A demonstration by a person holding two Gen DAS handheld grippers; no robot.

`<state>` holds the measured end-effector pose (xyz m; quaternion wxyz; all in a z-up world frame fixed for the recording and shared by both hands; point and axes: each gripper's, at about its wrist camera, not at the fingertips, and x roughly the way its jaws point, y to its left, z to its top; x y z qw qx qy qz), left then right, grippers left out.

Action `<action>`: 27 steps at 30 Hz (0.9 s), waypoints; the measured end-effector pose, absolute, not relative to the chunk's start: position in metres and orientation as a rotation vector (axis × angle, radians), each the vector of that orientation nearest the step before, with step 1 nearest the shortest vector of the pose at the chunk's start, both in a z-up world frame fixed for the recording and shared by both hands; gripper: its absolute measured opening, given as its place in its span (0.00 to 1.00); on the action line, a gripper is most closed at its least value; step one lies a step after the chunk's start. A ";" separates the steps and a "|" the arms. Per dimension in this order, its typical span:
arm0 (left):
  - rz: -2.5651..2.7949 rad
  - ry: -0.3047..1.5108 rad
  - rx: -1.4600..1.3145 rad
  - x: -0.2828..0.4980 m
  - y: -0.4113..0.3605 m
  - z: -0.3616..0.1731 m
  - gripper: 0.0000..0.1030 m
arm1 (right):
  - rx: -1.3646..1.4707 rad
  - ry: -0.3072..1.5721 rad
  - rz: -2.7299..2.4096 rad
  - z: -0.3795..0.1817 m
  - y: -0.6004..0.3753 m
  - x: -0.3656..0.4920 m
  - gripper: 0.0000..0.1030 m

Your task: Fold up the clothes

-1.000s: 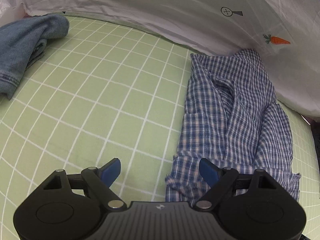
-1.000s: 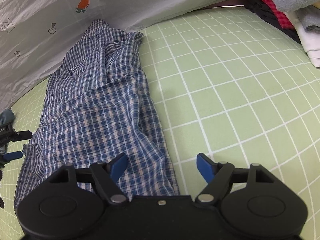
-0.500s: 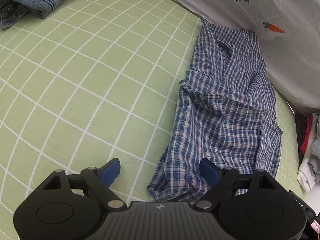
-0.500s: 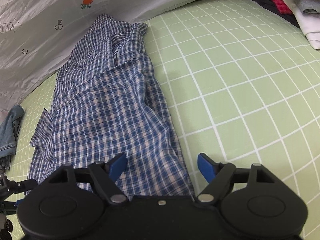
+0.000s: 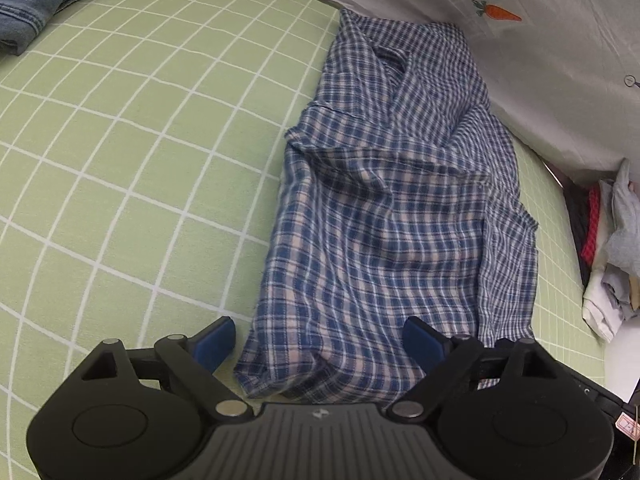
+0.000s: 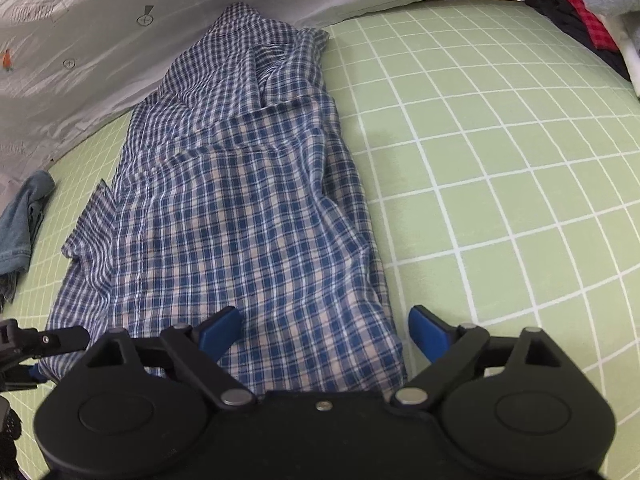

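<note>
Kid: Blue checks everywhere! What changed just now?

Helper: A moment ago the left hand-held gripper (image 5: pixel 318 344) was low, almost at the near corner of the checked shirt (image 5: pixel 396 216). Now it sits higher and further back, so the whole shirt shows in front of it. The right hand-held gripper (image 6: pixel 324 334) pulled back a little too. The shirt looks much the same as before.

Kid: Are they holding it?

Helper: No. Both have their blue fingers spread wide, with nothing between them. The near end of the shirt lies right under each one.

Kid: So is it folded?

Helper: I think partly. It lies in a long narrow strip with the sides turned in, collar at the far end. It is still long and wrinkly, so it could be folded shorter.

Kid: Let's count, near to far!

Helper: Two hand-held grippers. One checked shirt just ahead of them, on the green bed sheet (image 6: pixel 500 168). One blue denim piece (image 5: pixel 40 4) far off to the left. One pile of clothes (image 5: pixel 612 248) far off to the right; I can't count those. At the very back, one white cloth (image 5: pixel 560 52) with little carrots printed on it.
</note>
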<state>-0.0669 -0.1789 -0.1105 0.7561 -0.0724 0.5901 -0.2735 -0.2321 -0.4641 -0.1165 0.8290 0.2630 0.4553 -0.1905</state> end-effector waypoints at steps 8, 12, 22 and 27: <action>-0.662 1.277 -0.268 -0.080 -0.176 -0.121 0.46 | 0.444 0.950 -0.280 -0.115 -0.444 -0.233 0.44; -0.666 1.298 -0.326 -0.095 -0.168 -0.130 0.31 | 0.488 0.926 -0.270 -0.117 -0.443 -0.246 0.22; -0.663 1.367 -0.318 -0.157 -0.143 -0.130 0.29 | 0.640 0.931 -0.295 -0.116 -0.428 -0.329 0.20; -0.628 1.392 -0.358 -0.176 -0.134 -0.130 0.27 | 0.643 0.947 -0.273 -0.115 -0.422 -0.349 0.19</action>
